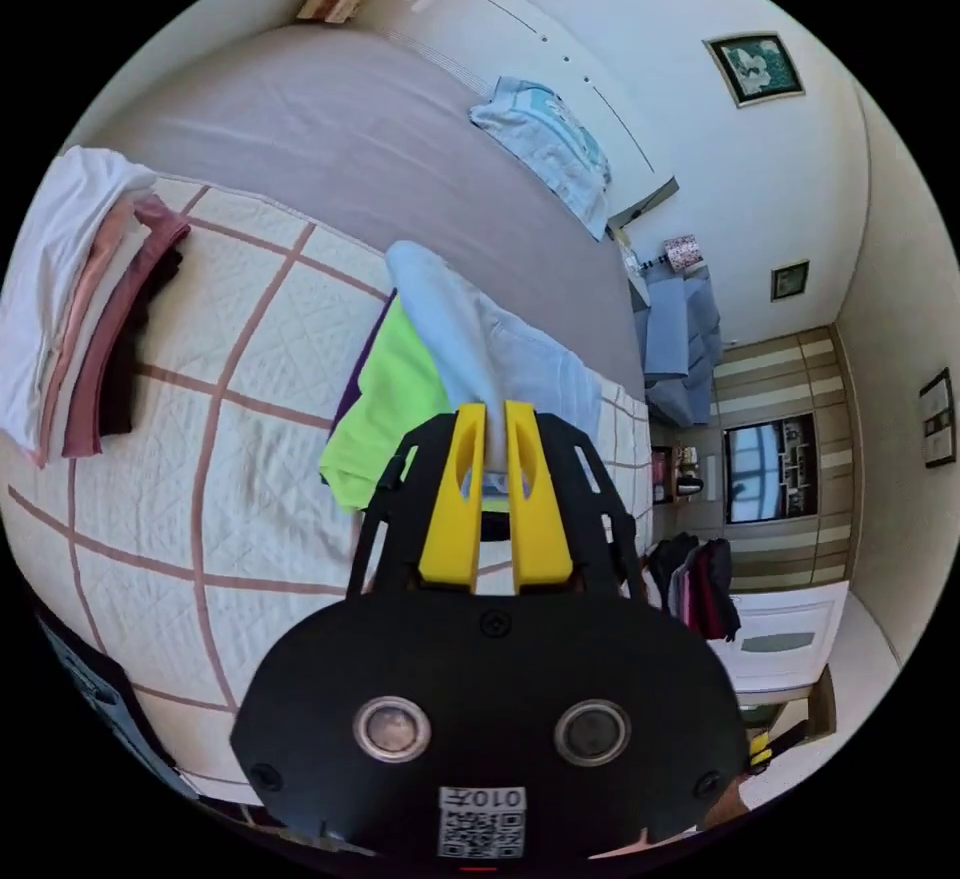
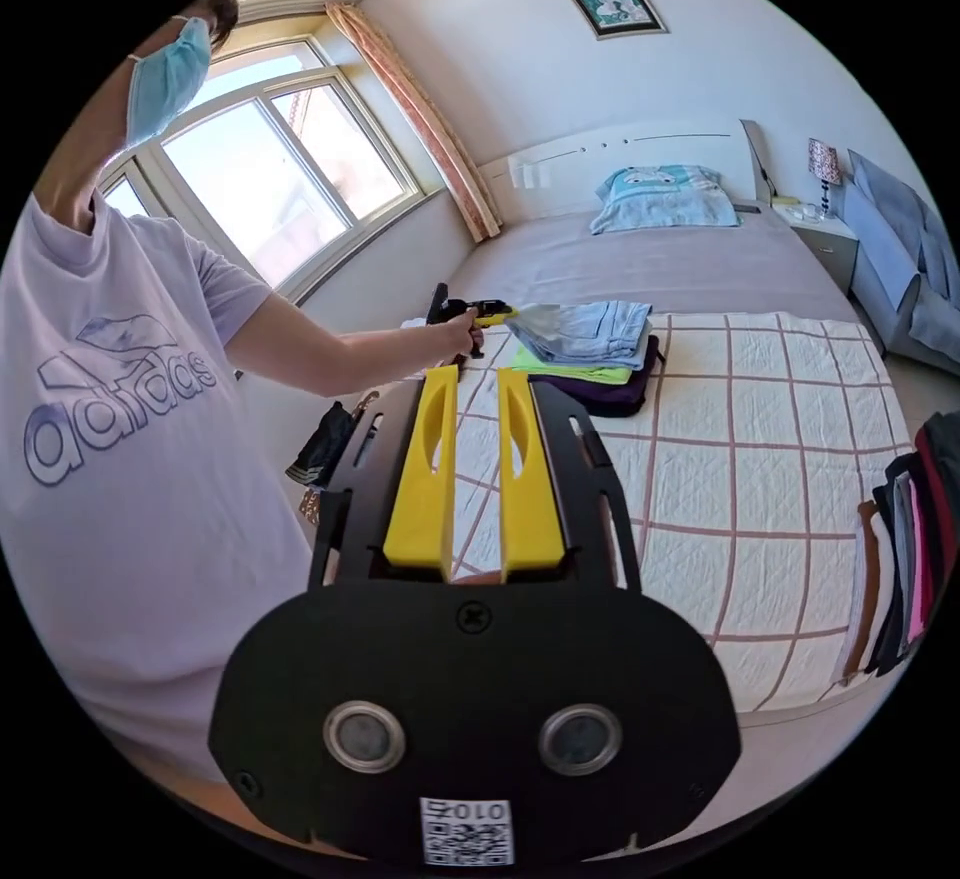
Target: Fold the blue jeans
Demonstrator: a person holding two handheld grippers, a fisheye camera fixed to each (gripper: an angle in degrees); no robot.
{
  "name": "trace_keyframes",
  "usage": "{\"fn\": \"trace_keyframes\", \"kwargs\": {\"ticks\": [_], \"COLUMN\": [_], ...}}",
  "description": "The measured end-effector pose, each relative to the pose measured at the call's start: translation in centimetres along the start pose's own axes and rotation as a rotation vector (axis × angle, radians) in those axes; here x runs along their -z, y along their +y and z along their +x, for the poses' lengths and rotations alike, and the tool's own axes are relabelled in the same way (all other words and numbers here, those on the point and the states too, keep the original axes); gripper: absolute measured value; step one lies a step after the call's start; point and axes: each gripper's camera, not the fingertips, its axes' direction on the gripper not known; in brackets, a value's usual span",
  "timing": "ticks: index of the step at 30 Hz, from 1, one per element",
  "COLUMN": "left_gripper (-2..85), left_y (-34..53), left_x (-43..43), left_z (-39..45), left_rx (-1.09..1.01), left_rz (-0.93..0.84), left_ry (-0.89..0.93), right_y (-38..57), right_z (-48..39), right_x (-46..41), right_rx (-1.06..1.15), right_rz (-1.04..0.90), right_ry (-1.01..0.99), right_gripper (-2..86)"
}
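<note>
Left claw (image 1: 494, 409): my yellow jaws are nearly together, pinched on a fold of the jeans (image 1: 480, 339). The cloth rises out of the gap between the tips; the part inside the jaws is hidden. In the right gripper view I see that same claw (image 2: 497, 312) in my hand (image 2: 459, 327), tip touching the jeans' (image 2: 585, 329) near edge.

Right claw (image 2: 472, 374): jaws parallel with a narrow gap, nothing between them, held back above the quilt (image 2: 780, 479).

Jeans lie folded on top of a small pile on the bed (image 2: 650, 264): green garment (image 2: 560, 366) under them, dark purple one (image 2: 610, 394) at the bottom. In the left gripper view the green (image 1: 385, 399) shows well, the purple (image 1: 362, 374) only as a sliver at its edge.

Second stack (image 1: 85, 309) of folded white, pink and maroon clothes sits well apart on the quilt (image 1: 230, 479); its far side is cut off by the frame. In the right gripper view a row of dark clothes (image 2: 915, 549) at the quilt's edge is also clipped, can't tell the items apart.

Farther: pillow (image 2: 660, 197) against the headboard (image 2: 620, 154), lamp (image 2: 824, 162) on the nightstand (image 2: 825, 229), blue cloth beside it half out of frame. Window (image 2: 270, 179) is blown out.
</note>
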Motion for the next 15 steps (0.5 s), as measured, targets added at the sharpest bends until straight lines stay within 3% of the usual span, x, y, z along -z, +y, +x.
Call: {"fn": "trace_keyframes", "kwargs": {"ticks": [5, 10, 15], "left_gripper": [3.0, 3.0, 3.4], "left_y": [6.4, 11.4, 16.4], "left_x": [2.4, 7.6, 12.4], "left_z": [8.7, 16.5, 22.6], "left_rx": [-0.16, -0.298, -0.363], "left_rz": [-0.089, -0.099, -0.118], "left_ry": [0.325, 0.409, 0.411], "right_y": [-0.1, -1.3, 0.4], "right_z": [-1.7, -2.7, -4.6], "right_x": [-1.6, -3.5, -6.3], "right_rx": [-0.001, 0.073, 0.324], "right_rz": [0.006, -0.073, -0.204], "right_ry": [0.148, 0.345, 0.494], "right_gripper": [13.3, 20.4, 22.2]}}
